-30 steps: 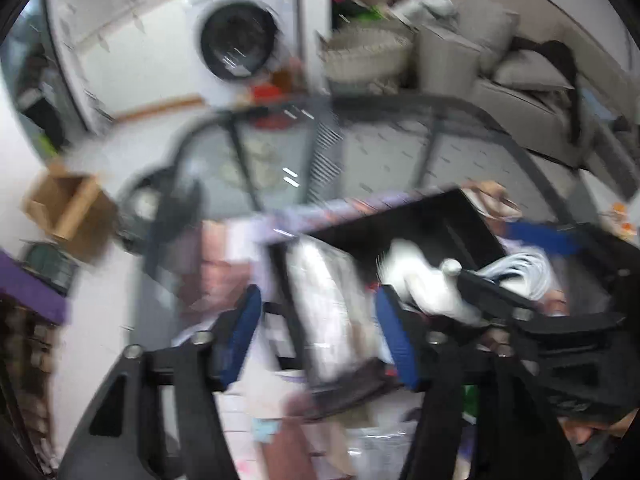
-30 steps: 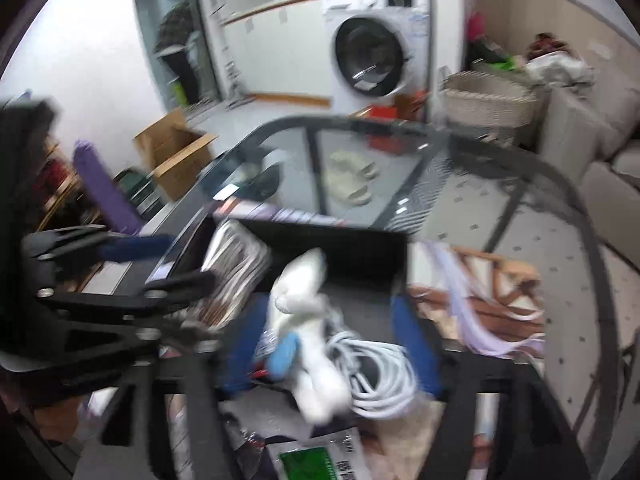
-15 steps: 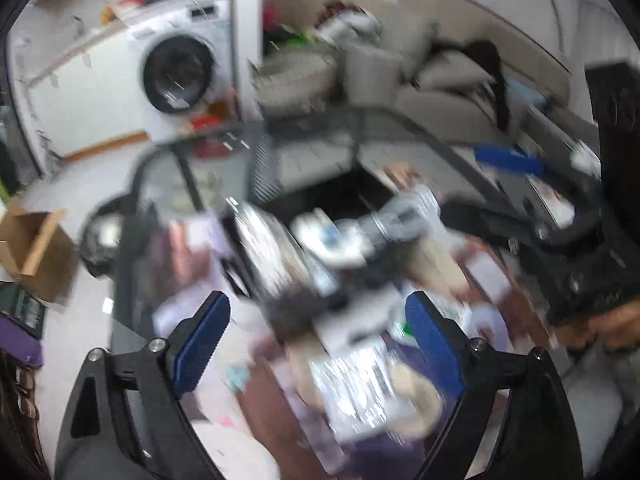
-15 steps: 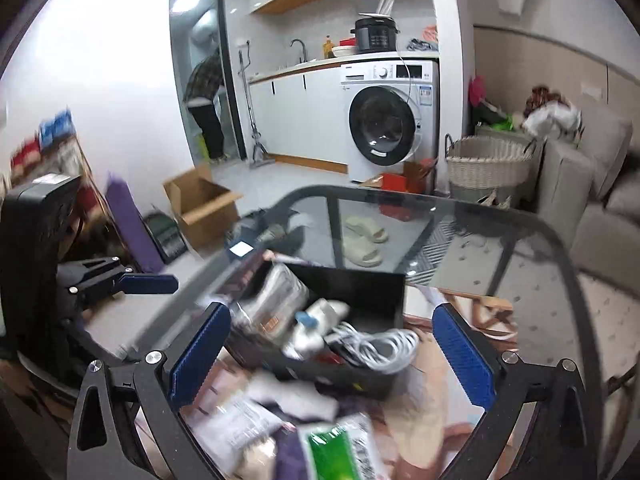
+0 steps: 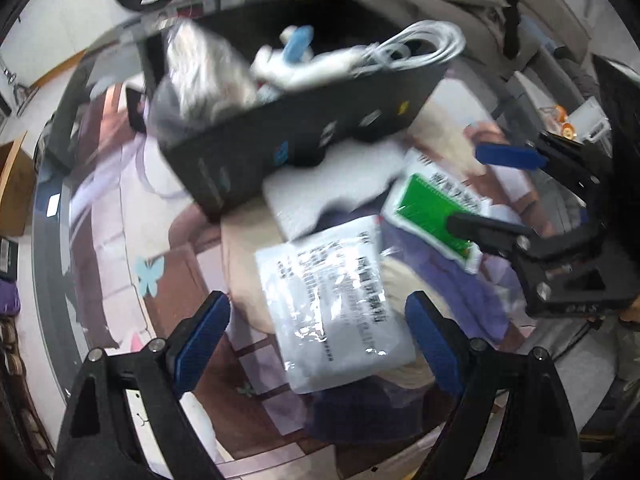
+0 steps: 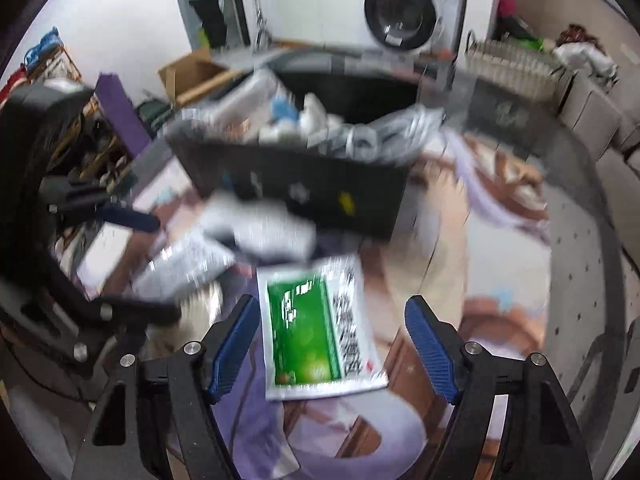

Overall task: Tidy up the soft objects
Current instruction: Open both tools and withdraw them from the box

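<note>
- Both views are evenly bright with soft, diffuse indoor light; no single lamp is visible and shadows are weak and soft-edged.
- Motion blur smears most of both pictures: the black rectangular storage box (image 5: pixel 304 136) and the coiled white cable (image 5: pixel 416 46) inside it are streaked, worse in the right wrist view.
- The clear crinkly plastic packet with black print (image 5: pixel 340 304) carries small white glare spots; its text is unreadable.
- The green-and-white printed sachet (image 6: pixel 316 332) is the sharpest thing in the right wrist view, though its lettering is smeared.
- The blue ribbed pads (image 6: pixel 430 354) close to the lens are crisp.
- Fisheye distortion bends the white front-loading washing machine (image 6: pixel 408 8) and the room edges; the corners fall to black vignette.
</note>
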### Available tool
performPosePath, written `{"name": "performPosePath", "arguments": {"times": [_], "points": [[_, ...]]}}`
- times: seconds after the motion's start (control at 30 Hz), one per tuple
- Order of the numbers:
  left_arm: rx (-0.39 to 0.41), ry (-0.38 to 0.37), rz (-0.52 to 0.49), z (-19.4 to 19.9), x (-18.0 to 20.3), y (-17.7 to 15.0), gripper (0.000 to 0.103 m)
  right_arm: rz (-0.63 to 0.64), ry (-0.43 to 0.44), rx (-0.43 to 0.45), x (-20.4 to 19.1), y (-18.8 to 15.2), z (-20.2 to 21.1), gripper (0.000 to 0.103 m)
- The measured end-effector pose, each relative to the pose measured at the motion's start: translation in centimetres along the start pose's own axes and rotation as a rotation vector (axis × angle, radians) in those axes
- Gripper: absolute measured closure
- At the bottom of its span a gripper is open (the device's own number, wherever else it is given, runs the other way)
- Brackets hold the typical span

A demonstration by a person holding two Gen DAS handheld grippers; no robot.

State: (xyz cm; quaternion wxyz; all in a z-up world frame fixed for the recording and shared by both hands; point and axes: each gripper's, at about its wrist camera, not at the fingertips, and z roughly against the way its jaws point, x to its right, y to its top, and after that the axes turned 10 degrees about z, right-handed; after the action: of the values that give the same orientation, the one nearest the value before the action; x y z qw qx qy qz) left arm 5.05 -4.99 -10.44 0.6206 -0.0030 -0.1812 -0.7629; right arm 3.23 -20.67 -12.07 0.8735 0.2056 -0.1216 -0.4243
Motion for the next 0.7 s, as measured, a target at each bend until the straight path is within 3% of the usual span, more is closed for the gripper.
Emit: {"name": "performPosePath", "arguments": {"times": [0.1,0.23,0.47,0.7], "points": [[-0.01,-0.031,0.018,-0.5,-0.9,-0.4,0.017,0.034,-0.015,-0.03,-0.9,-0.6,-1.1,0.025],[0.017,-0.006,0.008,0.1,-2.1,-1.0,0.022,0.081,-0.035,-0.053,-2.2,-1.1,-2.0,0.025],[0.058,0.135,0.094,0.4,-6.5,-0.7,0.024,0.052,-0.026,-0.06,-2.2,-1.3,-2.3,0.026],[0.079,0.153,0.047,-0.1,-4.5,-1.0,0.024,0.06,-0.026,-0.064,-1.9,-0.7,-2.6,0.026]]}}
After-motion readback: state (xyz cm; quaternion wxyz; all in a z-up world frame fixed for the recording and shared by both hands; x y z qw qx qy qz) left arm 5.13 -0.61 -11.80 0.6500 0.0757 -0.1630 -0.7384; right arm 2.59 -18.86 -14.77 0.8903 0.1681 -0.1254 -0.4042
